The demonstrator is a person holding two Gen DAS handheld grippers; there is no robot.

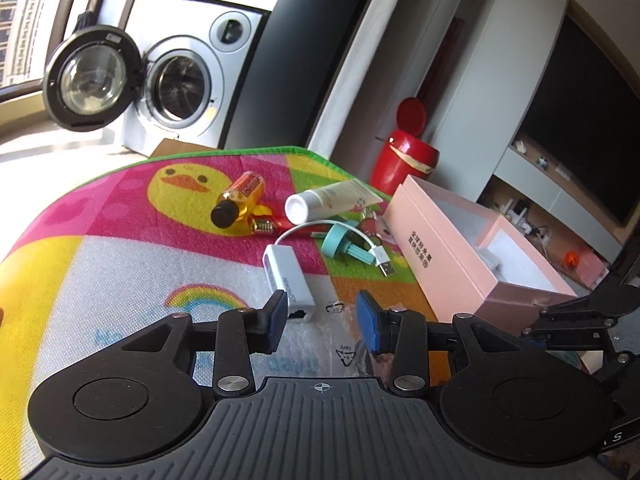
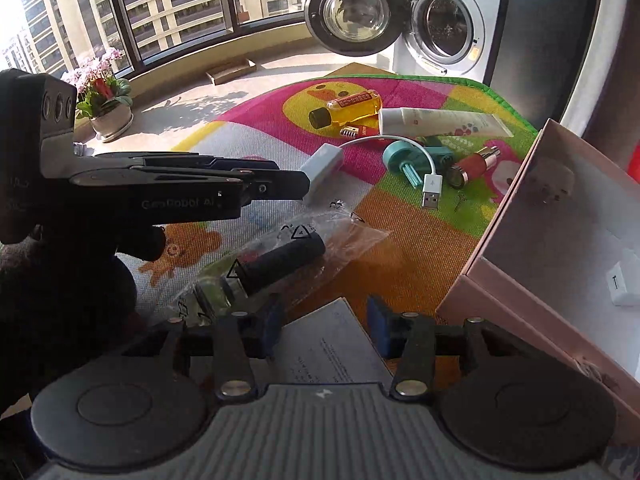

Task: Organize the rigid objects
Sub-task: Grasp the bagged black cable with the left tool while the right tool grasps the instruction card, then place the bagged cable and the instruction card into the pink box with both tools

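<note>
The left gripper [image 1: 322, 322] hangs low over the colourful play mat [image 1: 120, 248] with its jaws standing apart and nothing held between the blue pads [image 1: 370, 326]; the white adapter [image 1: 289, 276] lies on the mat just ahead of the left pad, its port end nearly level with that pad's tip, so it is beside the opening and not inside it; I cannot tell if the pad touches it; the adapter's white cable [image 1: 340, 228] curves away toward the pink box [image 1: 444, 256] and ends in a USB plug [image 1: 386, 267] close to the box's long wall; a teal reel [image 1: 340, 242] lies under this cable, also near the box; farther from the box lie a white tube [image 1: 320, 202] and a yellow bottle [image 1: 238, 200] with a black cap, both on their sides; the pink box is open and stands at the mat's edge, with a small white item [image 2: 625, 284] inside it; the right gripper [image 2: 322, 330] is also open and holds nothing; a sheet of printed paper [image 2: 332, 354] lies between and under its pads, just beside the near corner of the box; ahead of the left pad of this gripper lies a black cylinder [image 2: 284, 264] inside a clear plastic bag [image 2: 340, 240], not far from the box; a red cylinder [image 2: 474, 164] rests on the mat near the box's far end.
</note>
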